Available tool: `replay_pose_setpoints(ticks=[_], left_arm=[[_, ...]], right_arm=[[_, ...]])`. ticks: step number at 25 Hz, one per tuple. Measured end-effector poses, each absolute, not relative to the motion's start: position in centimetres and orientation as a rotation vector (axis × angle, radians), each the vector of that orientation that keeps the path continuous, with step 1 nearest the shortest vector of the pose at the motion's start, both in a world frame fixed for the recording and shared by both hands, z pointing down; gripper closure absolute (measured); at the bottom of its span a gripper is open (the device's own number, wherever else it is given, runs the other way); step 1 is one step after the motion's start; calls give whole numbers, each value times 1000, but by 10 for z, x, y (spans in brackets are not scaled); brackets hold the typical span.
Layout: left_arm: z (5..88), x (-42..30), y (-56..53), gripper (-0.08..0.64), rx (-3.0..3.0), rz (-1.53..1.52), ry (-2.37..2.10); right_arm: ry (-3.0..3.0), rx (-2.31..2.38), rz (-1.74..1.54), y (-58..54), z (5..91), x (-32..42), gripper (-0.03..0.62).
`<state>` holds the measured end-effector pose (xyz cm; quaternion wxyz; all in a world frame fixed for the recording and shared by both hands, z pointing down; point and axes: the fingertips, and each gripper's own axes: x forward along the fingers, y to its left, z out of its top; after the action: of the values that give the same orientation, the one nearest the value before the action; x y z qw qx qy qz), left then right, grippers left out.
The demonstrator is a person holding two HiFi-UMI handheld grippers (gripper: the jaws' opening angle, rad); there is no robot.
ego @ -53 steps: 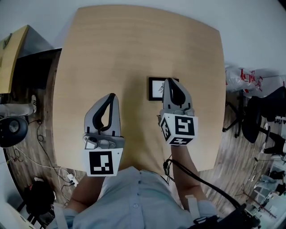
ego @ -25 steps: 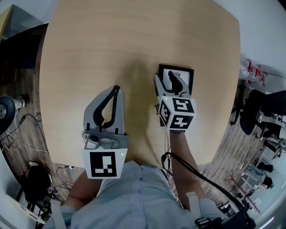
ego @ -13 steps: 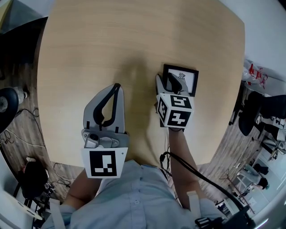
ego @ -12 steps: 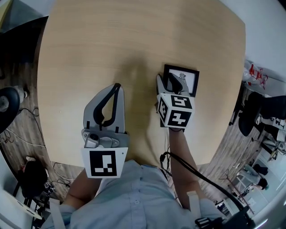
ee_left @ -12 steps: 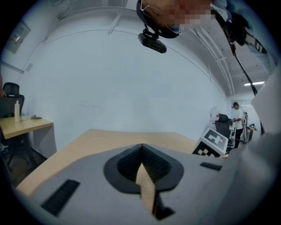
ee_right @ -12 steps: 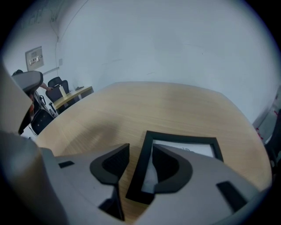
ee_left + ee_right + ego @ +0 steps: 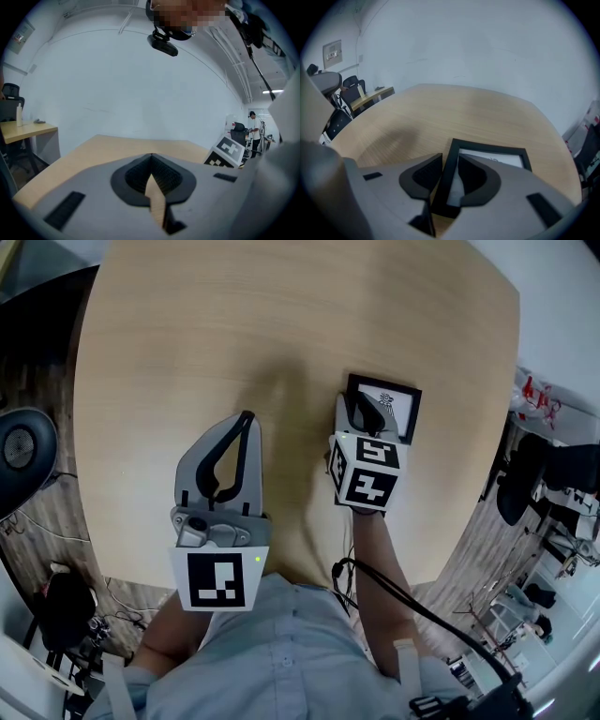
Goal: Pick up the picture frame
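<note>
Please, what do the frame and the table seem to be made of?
Frame: black and matte, probably plastic or painted wood. Its colour is even and no grain shows, so I cannot tell which.
Table: light wood or wood-look laminate, matte, with fine straight grain lines.

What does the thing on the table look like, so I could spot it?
Start at the big light wooden table. Near its right edge lies a small picture frame, flat, with a black border round a white sheet. It is the only thing on the tabletop, and the right gripper's fingers have just been closing round its left border.
</note>
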<state>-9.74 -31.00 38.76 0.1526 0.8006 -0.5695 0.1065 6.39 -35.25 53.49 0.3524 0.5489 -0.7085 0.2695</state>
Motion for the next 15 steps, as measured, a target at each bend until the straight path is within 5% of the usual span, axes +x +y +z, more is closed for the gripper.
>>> replay_pose_setpoints(ticks=[15], left_arm=[[378,-104,-308,558,2290,283,-1686]], right_arm=[[-1875,1445,651,-352,533,56,531]])
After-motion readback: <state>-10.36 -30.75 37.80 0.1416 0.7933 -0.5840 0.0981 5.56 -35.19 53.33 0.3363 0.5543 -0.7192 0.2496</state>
